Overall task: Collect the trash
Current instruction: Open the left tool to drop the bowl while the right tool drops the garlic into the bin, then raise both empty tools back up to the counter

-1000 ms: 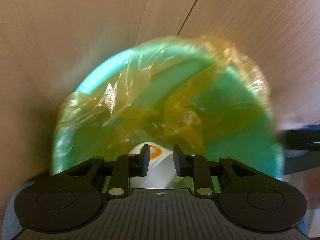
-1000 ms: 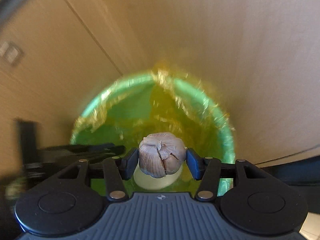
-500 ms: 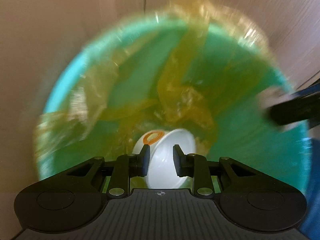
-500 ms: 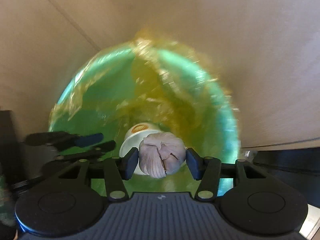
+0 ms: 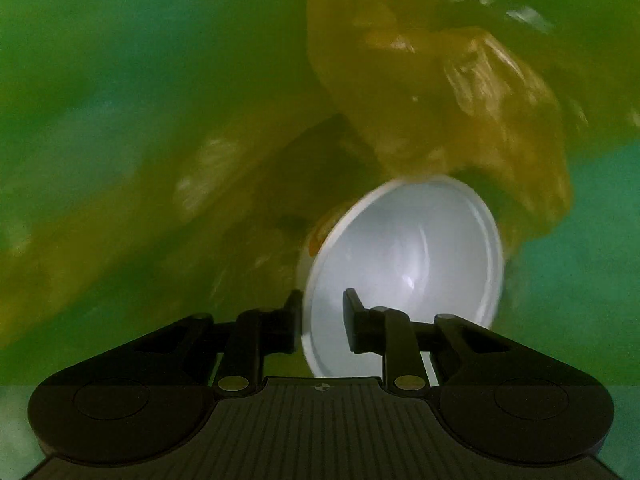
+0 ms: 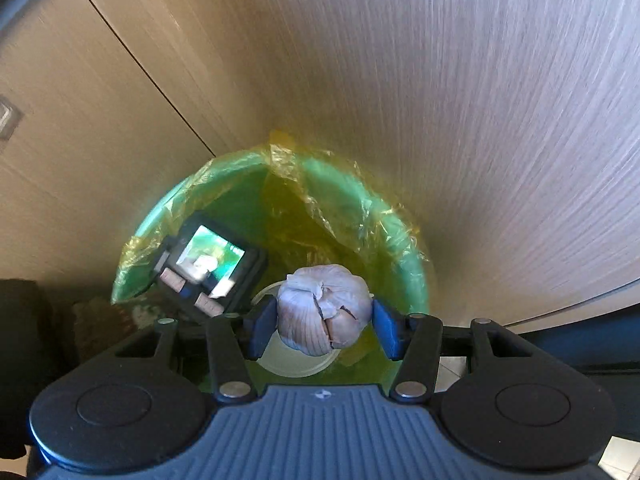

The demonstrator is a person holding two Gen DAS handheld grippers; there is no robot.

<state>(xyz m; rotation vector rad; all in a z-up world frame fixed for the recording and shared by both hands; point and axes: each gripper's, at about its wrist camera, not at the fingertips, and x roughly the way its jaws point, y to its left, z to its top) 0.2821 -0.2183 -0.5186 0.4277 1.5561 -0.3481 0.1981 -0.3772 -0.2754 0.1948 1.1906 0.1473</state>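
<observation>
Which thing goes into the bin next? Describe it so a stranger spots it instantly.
Find the green bin lined with a yellow bag. Above its opening, the right gripper pinches a garlic bulb: pale, papery, split, unlike the smooth white cup below it.

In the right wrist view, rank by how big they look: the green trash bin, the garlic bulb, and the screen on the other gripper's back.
1. green trash bin, clearly largest.
2. and 3. garlic bulb and screen: they look alike; the bulb sits nearer the camera, so I won't rank them.
</observation>
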